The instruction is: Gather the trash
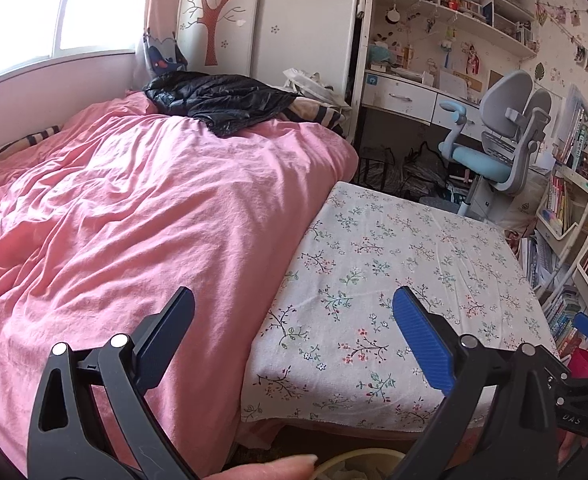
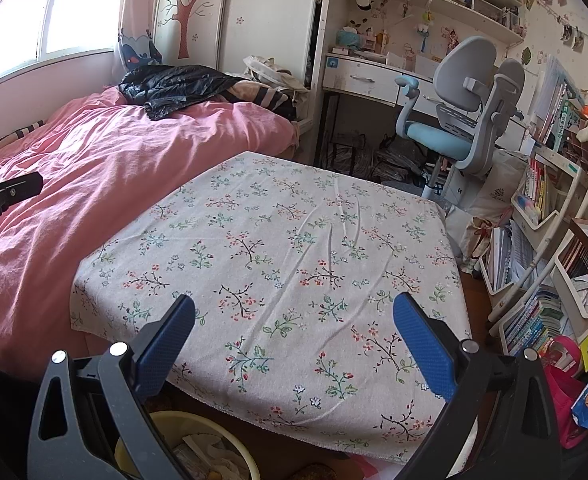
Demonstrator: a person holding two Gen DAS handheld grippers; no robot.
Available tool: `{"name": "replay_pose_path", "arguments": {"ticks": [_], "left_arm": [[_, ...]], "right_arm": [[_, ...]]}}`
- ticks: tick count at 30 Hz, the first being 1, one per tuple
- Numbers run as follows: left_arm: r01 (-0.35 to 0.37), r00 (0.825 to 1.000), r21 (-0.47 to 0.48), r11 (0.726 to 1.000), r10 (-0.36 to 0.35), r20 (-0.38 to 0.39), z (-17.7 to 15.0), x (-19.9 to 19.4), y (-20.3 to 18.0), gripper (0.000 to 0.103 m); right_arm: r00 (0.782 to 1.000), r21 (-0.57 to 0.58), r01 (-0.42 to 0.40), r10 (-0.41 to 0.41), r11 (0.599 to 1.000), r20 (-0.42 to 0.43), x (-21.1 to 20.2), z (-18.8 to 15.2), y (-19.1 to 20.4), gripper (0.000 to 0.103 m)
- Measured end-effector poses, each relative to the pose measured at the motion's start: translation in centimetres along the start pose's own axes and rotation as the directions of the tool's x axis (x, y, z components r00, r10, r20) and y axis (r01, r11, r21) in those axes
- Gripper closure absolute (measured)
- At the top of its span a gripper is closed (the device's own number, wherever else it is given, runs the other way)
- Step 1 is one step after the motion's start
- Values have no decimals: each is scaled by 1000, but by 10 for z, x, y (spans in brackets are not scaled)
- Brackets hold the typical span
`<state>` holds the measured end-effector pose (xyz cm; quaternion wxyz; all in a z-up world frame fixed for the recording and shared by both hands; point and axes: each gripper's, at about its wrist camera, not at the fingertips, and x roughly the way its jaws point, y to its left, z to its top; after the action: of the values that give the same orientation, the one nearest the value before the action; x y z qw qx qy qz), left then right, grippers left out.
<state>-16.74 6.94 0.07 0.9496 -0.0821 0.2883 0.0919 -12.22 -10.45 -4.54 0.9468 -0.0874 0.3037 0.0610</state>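
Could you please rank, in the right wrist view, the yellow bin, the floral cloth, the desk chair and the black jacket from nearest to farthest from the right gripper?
From the right gripper:
1. Yellow bin, just below, lower left.
2. Floral cloth, straight ahead.
3. Desk chair, beyond the cloth, upper right.
4. Black jacket, far end of the pink bed, upper left; close to the chair's depth, so uncertain.

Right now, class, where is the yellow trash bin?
The yellow trash bin sits on the floor at the bottom left of the right wrist view, just below the near edge of the floral-covered table, beside the pink bedspread.
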Motion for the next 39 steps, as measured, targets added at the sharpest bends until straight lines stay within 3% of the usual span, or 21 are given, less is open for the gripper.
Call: {"name": "replay_pose_path", "arguments": {"ticks": [10,15,18,27,39], "left_arm": [[27,998,25,999,-25,-59,-8,6,-7,7],[54,997,-21,998,-55,-62,-12,8,-4,8],[69,997,-65,996,-70,-22,-13,4,-2,8],[68,995,59,996,-64,-74,-12,9,-18,8],[49,994,42,998,-45,-98,-13,14,-15,7]], "right_arm": [[1000,0,1,-1,1000,3,-2,-2,-3,8],[1000,-1,1,-1,1000,3,-2,-1,-3,8],[1000,-1,1,-1,1000,2,-2,-1,-3,8],[1000,-6,1,-1,1000,0,-2,-1,-4,8],[1000,-9,1,-1,1000,-4,-2,-1,-4,8]]}}
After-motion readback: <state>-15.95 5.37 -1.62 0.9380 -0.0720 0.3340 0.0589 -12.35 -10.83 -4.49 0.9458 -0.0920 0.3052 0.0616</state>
